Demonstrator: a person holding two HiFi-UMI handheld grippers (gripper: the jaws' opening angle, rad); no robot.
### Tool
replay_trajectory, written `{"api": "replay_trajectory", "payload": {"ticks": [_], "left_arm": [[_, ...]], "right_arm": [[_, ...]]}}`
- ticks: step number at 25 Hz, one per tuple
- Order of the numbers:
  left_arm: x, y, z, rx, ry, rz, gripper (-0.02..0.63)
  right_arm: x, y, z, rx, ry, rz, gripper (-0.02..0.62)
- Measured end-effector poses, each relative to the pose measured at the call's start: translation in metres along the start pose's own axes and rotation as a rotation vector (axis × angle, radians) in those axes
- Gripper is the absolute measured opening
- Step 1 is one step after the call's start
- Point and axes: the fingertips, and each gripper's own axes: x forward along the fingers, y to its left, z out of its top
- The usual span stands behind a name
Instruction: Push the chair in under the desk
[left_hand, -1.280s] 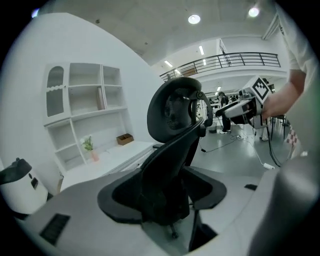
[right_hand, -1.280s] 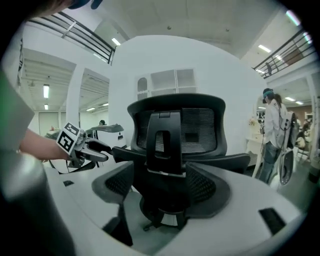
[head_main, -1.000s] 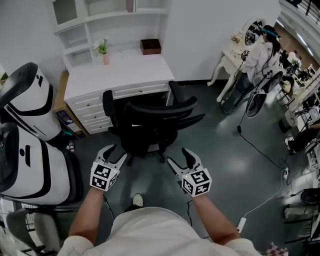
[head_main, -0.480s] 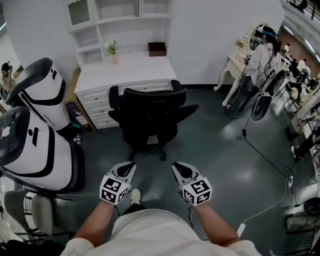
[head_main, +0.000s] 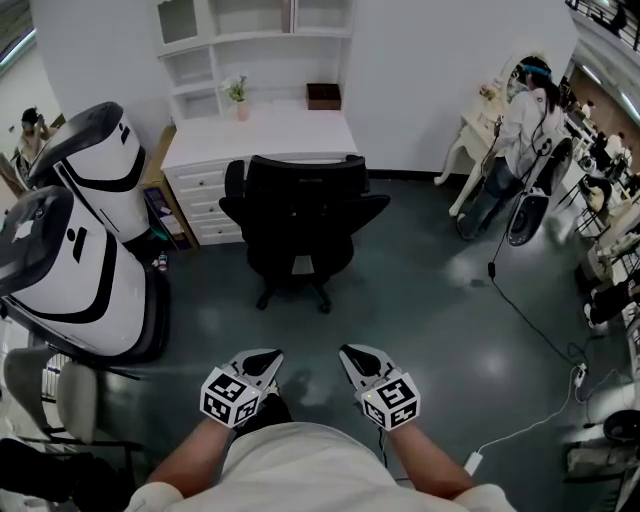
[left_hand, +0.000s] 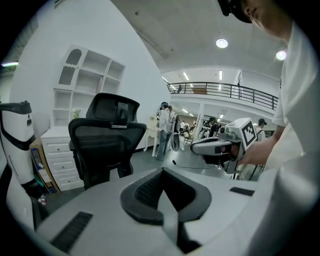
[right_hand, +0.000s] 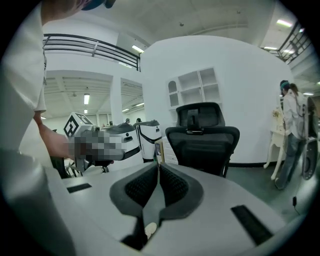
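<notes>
The left gripper (head_main: 262, 358) is held low by the person's body; its jaws have just been closing and now meet on nothing. The right gripper (head_main: 352, 355) beside it is the same. Well apart, ahead of both, the chair (head_main: 300, 222) stands against the desk's (head_main: 270, 130) front edge. It is black mesh with a headrest and armrests, its back toward the grippers. A brown box (head_main: 323, 96) sits at the desk's far right corner, its contents unseen.

Right gripper (right_hand: 158, 172): jaws have just been closing, and the pads now meet with nothing between them. Straight ahead and well apart stands a black mesh chair (right_hand: 202, 139), its back and headrest toward the camera. White shelving (right_hand: 194, 86) stands against the wall behind it. A white-and-black machine (right_hand: 146, 136) is left of the chair. The left gripper (right_hand: 122, 139) is held out at the left. A person (right_hand: 292, 131) stands at the far right.
</notes>
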Motion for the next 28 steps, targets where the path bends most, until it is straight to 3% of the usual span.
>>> {"api": "replay_trajectory", "payload": {"ticks": [14,28], "left_arm": [[-0.023,-0.047,-0.023,0.021,0.019,-0.032,-0.003],[-0.034,-0.053,-0.018,0.02,-0.026,-0.032,-0.003]], "right_arm": [[-0.047,0.034,-0.028,0.025,0.026,0.011,0.02],[-0.055,0.051,-0.02,0.027,-0.006,0.039,0.005]]}}
